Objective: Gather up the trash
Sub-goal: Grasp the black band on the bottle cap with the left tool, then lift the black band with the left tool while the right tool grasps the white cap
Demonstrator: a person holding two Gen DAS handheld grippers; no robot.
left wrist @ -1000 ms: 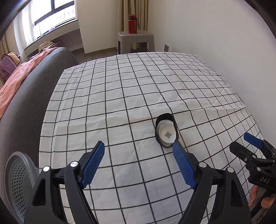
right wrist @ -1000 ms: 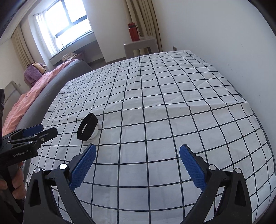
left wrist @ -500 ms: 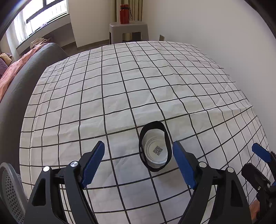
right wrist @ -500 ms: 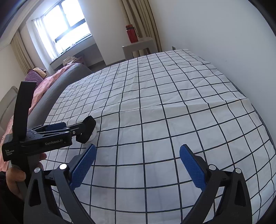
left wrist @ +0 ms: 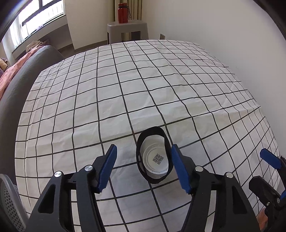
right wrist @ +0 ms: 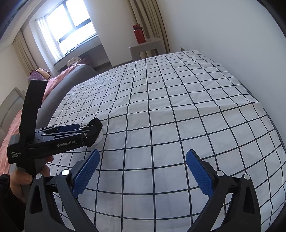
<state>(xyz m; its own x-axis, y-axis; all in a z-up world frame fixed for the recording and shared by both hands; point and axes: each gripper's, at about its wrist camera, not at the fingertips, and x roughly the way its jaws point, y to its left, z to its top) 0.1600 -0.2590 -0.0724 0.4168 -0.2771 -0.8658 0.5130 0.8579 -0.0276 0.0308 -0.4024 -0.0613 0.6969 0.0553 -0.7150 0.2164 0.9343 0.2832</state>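
A crushed paper cup (left wrist: pixel 155 157), black outside and white inside with a QR code on its bottom, lies on its side on the checked tablecloth (left wrist: pixel 125 89). My left gripper (left wrist: pixel 143 166) is open, its blue pads either side of the cup; the right pad sits close beside the cup's rim. In the right wrist view the left gripper (right wrist: pixel 84 131) hides most of the cup (right wrist: pixel 99 138). My right gripper (right wrist: pixel 143 167) is open and empty over bare cloth, to the right of the cup; it shows at the edge of the left wrist view (left wrist: pixel 270 158).
A grey mesh bin (left wrist: pixel 9 205) stands at the lower left beside the table. A grey sofa back (left wrist: pixel 26 67) runs along the left edge. A grey stool (left wrist: pixel 127 31) with a red bottle (left wrist: pixel 122 10) stands beyond the far end. A white wall is at the right.
My left gripper has moved forward to the cup, which now lies between its open pads. The right gripper has hardly moved.
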